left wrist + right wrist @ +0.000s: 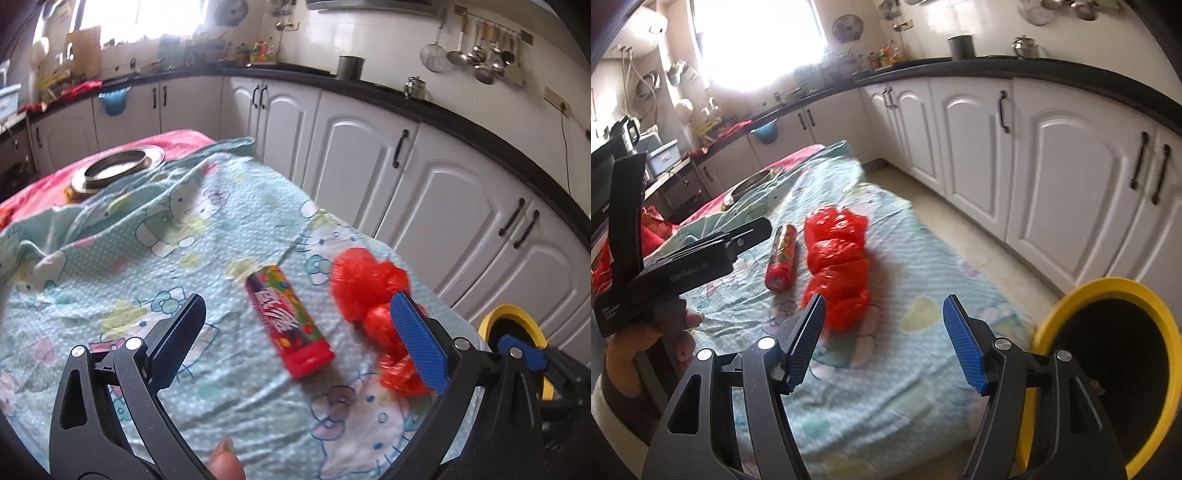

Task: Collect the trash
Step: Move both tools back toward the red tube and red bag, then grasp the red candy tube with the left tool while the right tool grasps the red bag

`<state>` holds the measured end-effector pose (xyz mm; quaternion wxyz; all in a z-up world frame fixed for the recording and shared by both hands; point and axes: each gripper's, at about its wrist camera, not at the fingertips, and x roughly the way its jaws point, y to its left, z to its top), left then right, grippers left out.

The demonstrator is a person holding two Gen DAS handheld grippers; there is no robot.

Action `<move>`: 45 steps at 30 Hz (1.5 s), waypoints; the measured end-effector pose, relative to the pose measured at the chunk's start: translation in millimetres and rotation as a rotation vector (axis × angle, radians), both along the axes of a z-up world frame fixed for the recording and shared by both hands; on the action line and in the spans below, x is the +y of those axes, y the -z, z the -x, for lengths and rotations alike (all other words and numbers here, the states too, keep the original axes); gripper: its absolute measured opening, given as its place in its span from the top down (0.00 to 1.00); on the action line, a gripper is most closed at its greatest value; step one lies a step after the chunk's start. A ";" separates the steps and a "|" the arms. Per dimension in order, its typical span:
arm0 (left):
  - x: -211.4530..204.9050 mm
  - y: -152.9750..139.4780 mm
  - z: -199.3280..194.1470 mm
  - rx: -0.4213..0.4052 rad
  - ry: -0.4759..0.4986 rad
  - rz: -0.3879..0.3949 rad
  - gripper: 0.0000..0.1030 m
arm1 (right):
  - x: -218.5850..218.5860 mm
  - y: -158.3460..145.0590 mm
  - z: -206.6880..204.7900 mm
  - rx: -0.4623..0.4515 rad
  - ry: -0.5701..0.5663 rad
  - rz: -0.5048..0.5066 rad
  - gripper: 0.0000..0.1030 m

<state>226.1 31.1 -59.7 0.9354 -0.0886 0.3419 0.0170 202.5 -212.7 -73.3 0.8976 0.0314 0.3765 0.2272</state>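
1. Left wrist view: a table (110, 266) under a pale green cartoon-print cloth stands in a kitchen with white cabinets (369, 155) and a black counter; a metal plate (116, 166) sits at the far end.
2. Same view: the left gripper (299, 347) stands wide open and holds nothing. A red candy tube (288, 317) lies on the cloth between its fingers, and a crumpled red plastic bag (365, 284) lies just beside the right finger, partly behind it.
3. Right wrist view: the same cloth-covered table, cabinets and a bright window (757, 40); a yellow-rimmed bin (1115, 288) stands at the table's right edge.
4. Same view: the right gripper (886, 332) is open and empty. The bag lies ahead, just beyond its left finger, with the tube past it to the left. The left gripper, held in a hand (642, 343), reaches in from the left.
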 end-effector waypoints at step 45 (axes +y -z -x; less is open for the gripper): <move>-14.8 46.3 -13.2 0.163 0.115 0.171 0.73 | -2.2 24.0 11.2 0.110 -0.048 -0.048 0.89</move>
